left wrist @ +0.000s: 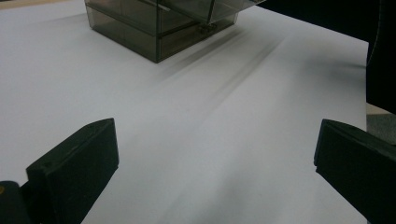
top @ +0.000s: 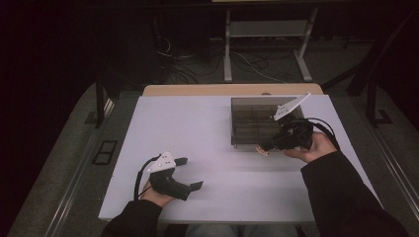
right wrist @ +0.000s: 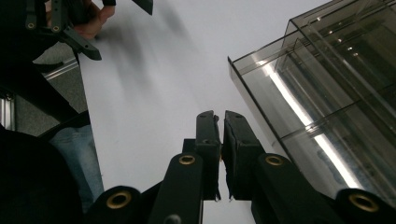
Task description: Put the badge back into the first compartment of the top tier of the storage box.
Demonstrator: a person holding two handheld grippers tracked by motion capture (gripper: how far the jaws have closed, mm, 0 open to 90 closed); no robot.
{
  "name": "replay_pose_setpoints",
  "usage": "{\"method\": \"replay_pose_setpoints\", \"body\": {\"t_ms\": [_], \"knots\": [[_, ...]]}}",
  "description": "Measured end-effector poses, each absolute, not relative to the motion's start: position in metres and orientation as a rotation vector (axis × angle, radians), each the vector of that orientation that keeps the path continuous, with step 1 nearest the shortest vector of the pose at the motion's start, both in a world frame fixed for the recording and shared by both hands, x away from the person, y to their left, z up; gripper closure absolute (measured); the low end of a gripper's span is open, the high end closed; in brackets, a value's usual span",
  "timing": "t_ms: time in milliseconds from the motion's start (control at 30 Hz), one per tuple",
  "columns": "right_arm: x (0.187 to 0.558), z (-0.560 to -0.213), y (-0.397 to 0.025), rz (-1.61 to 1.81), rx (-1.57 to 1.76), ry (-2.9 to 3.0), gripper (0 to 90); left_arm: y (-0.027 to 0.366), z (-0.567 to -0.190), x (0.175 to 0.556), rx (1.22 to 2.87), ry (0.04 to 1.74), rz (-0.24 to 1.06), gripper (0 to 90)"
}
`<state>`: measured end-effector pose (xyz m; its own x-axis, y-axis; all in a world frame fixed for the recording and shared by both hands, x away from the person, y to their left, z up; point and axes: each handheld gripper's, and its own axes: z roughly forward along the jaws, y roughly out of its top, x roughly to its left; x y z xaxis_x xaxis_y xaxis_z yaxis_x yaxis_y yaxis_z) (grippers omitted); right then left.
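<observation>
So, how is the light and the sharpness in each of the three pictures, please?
High view: the white table is bright, the room around it almost black. Left gripper view: the tabletop shows streaky motion blur, and the smoky plastic box is soft. Right gripper view: a bright glare stripe runs across the box, and the left gripper farther off looks smeared.

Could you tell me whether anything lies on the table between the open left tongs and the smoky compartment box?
Nothing visible does. In the left gripper view, bare white table runs from the left tongs up to the compartment box.
</observation>
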<state>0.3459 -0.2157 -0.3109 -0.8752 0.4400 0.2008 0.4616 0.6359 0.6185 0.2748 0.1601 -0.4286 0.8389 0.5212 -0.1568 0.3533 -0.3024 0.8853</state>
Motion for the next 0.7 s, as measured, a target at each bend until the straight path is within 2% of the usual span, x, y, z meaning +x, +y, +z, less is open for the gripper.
{"method": "replay_pose_setpoints", "body": {"t_ms": [700], "knots": [[0.368, -0.297, -0.207, -1.109, -0.802, -2.814, 83.6, 0.16, -0.429, 0.275, 1.922, 0.65, 0.191, 0.0]]}}
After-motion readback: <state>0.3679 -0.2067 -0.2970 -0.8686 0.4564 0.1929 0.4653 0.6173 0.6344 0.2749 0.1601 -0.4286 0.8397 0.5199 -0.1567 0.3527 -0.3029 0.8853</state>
